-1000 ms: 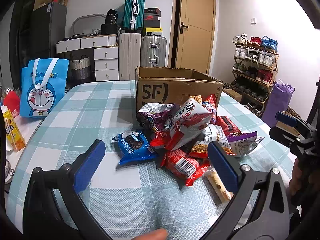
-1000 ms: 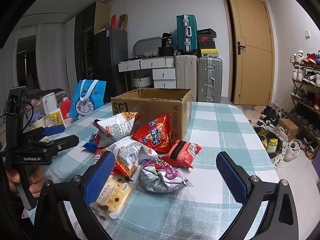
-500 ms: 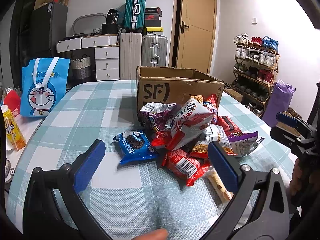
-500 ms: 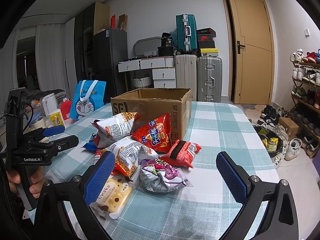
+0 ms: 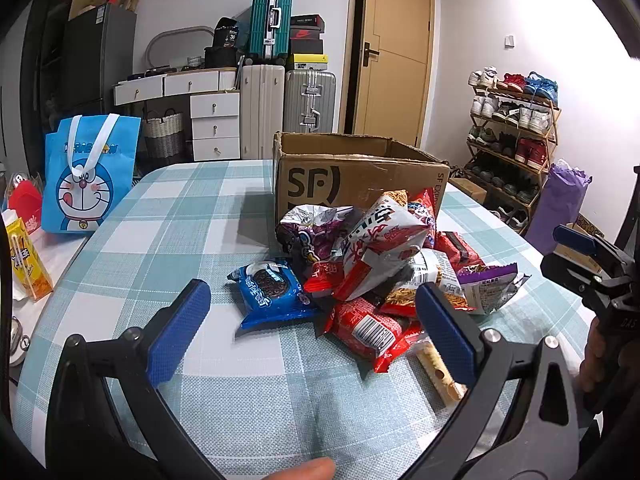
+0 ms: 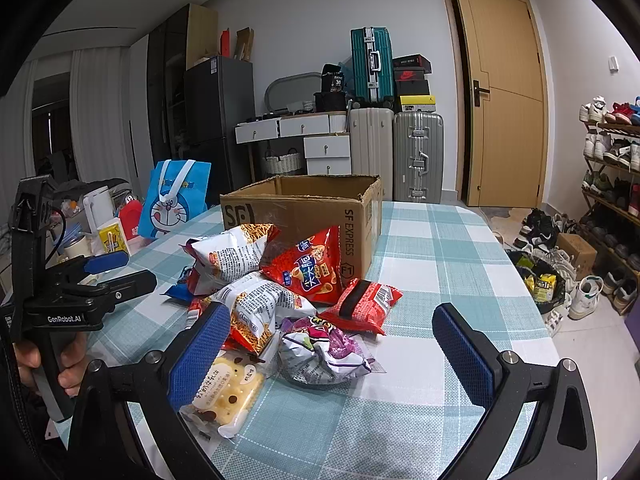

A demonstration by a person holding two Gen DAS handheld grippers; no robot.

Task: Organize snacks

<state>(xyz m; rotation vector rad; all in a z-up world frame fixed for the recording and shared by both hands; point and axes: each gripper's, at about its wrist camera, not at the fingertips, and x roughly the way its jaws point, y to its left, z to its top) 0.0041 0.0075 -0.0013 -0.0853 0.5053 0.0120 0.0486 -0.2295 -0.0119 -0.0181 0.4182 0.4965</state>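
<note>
A pile of snack bags [image 5: 380,264] lies on the checked tablecloth in front of an open cardboard box [image 5: 356,176]. A blue cookie pack [image 5: 270,292] lies at the pile's left edge. In the right wrist view the pile [image 6: 280,292] includes a red chip bag [image 6: 310,268], a purple bag [image 6: 324,348] and a yellow cracker pack [image 6: 224,392]; the box [image 6: 304,216] stands behind. My left gripper [image 5: 312,320] is open and empty, above the table just before the pile. My right gripper [image 6: 332,344] is open and empty, near the purple bag.
A blue Doraemon bag [image 5: 90,176] stands at the table's left edge, with a yellow carton [image 5: 26,260] nearer. Suitcases [image 5: 308,106], drawers and a door are behind. A shoe rack [image 5: 512,132] and shoes on the floor are to the right.
</note>
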